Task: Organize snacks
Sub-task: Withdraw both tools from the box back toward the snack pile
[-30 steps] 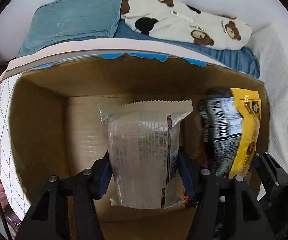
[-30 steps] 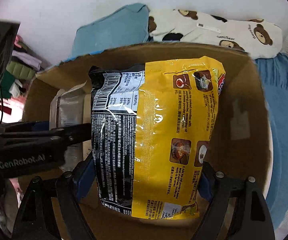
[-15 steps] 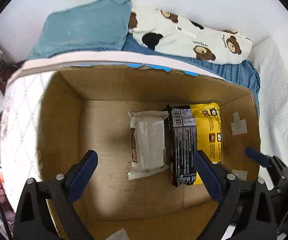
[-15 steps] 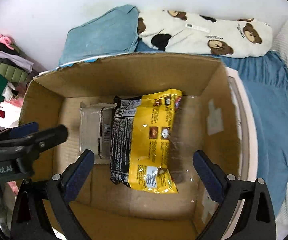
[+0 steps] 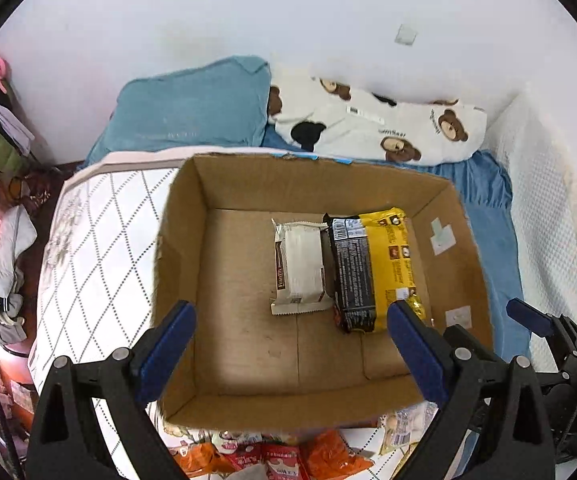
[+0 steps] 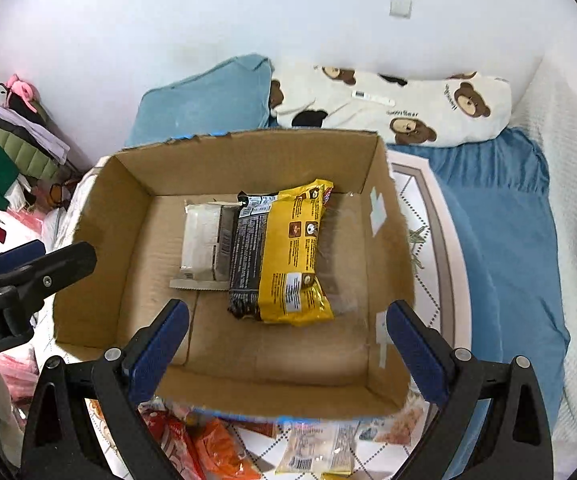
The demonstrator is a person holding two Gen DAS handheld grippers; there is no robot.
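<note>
A cardboard box (image 5: 176, 240) (image 6: 100, 216) stands open on the bed. On its floor lie a silver-white snack pack (image 5: 298, 268) (image 6: 202, 240) and, touching its right side, a yellow and black noodle packet (image 5: 372, 272) (image 6: 284, 256). My left gripper (image 5: 288, 344) is open and empty above the box's near part. My right gripper (image 6: 286, 344) is open and empty above the box's near edge. The left gripper also shows at the left of the right wrist view (image 6: 28, 264). More snack packs, orange-red (image 5: 288, 456) (image 6: 192, 448) and pale (image 6: 320, 448), lie in front of the box.
A quilted white mattress (image 5: 84, 248) lies under the box. A blue pillow (image 5: 192, 108) and a bear-print pillow (image 5: 376, 128) lie behind it by the wall. A blue sheet (image 6: 500, 220) is to the right. Clothes (image 6: 4, 160) pile up at the left.
Both grippers have opened, dropped their packs into the box and pulled back and up. The two packs now lie flat side by side on the box floor.
</note>
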